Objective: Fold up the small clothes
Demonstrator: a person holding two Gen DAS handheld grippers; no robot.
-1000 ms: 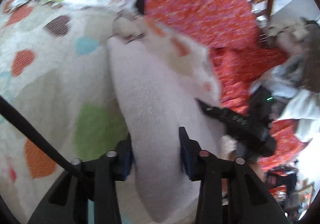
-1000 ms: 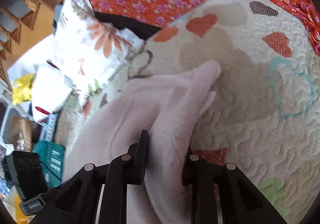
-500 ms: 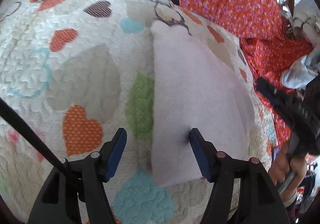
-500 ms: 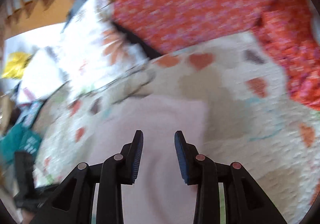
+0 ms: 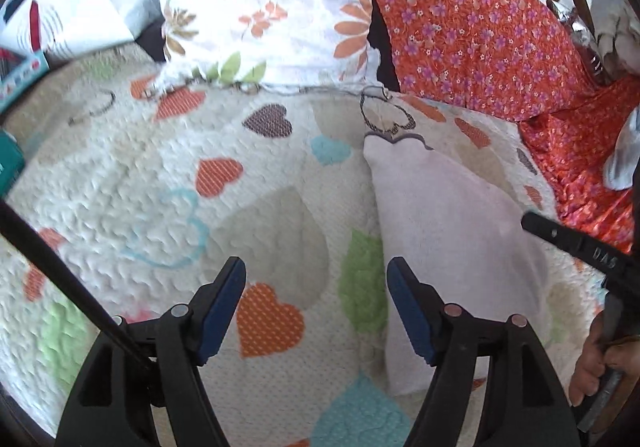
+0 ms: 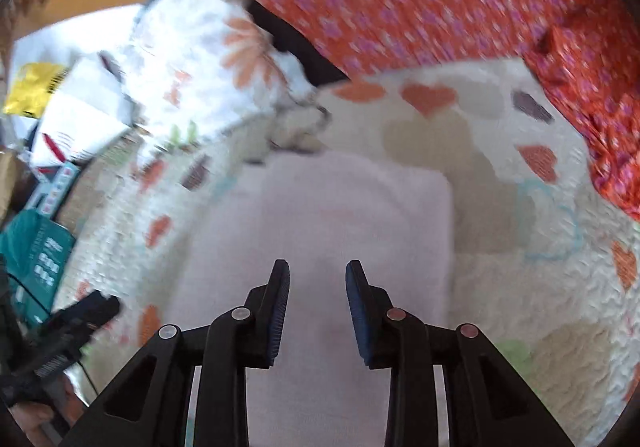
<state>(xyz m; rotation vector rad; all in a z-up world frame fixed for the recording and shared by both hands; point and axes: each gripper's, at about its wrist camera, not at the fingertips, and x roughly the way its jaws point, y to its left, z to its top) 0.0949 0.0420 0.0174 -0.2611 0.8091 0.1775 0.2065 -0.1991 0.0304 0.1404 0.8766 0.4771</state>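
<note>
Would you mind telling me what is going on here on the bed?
A person with a handheld gripper in each hand is folding a small pale pink garment on a heart-patterned quilt. The garment lies flat in a folded rectangle. The left gripper has nothing between its jaws, which are opening beside the garment. The right gripper hangs above the garment, jaws apart, not gripping it.

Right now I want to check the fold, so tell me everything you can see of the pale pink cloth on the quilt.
The cloth is pale pink, soft and fleecy-looking, with no print showing. It lies flat on the heart-patterned quilt, folded into a rough rectangle with fairly straight edges and one far corner a little raised. Neither gripper holds it: the left gripper hangs beside it with its jaws opening and only quilt between them, while the right gripper hovers above it, jaws parted and closing a little on nothing.
</note>
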